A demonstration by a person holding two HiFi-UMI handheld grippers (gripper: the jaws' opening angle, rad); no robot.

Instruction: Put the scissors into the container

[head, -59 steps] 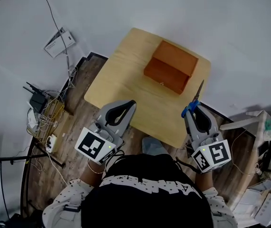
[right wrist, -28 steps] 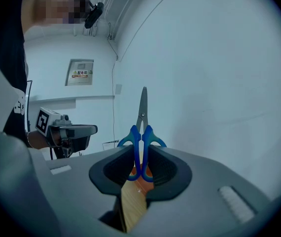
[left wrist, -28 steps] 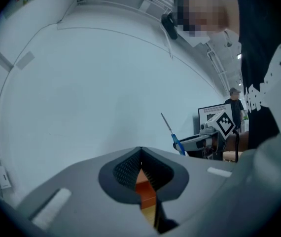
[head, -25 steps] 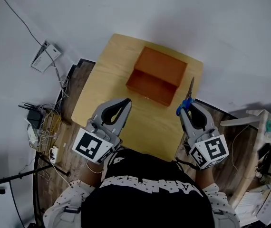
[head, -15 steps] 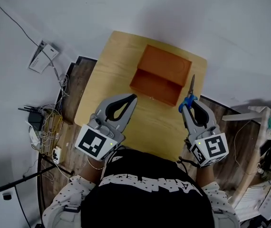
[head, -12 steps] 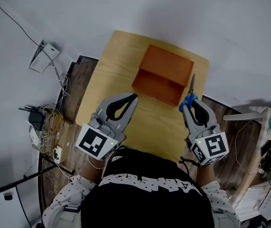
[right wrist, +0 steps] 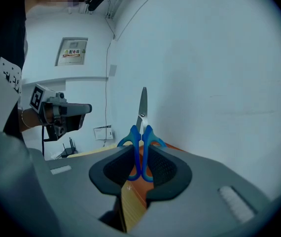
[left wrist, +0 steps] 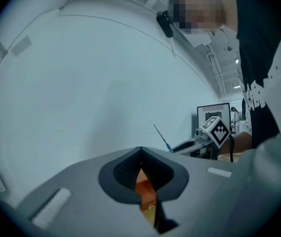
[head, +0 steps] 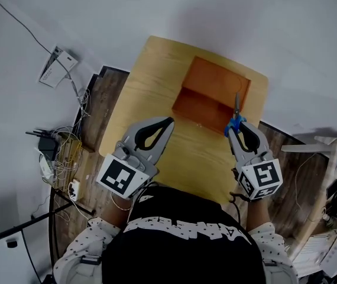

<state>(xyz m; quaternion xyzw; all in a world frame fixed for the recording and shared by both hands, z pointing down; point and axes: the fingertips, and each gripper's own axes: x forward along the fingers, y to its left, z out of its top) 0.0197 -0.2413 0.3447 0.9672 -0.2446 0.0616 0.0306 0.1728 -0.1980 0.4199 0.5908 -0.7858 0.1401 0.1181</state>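
Left claw (left wrist: 140, 152), jaws together, orange container (left wrist: 144, 189) beyond

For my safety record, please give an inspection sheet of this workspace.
Surface: wooden table, bare besides the container.
Job's things: orange container, open; scissors, blue handles, blades pointing over its right side.
Clutter: nothing seen on the table.
Grippers: left gripper shut, empty; right gripper shut on the scissors' handles.
Cables: cable tangle beside a router on the floor, left.
Surroundings: white wall, wooden floor.

Open-topped container (head: 218, 83), wall (head: 257, 22) just behind
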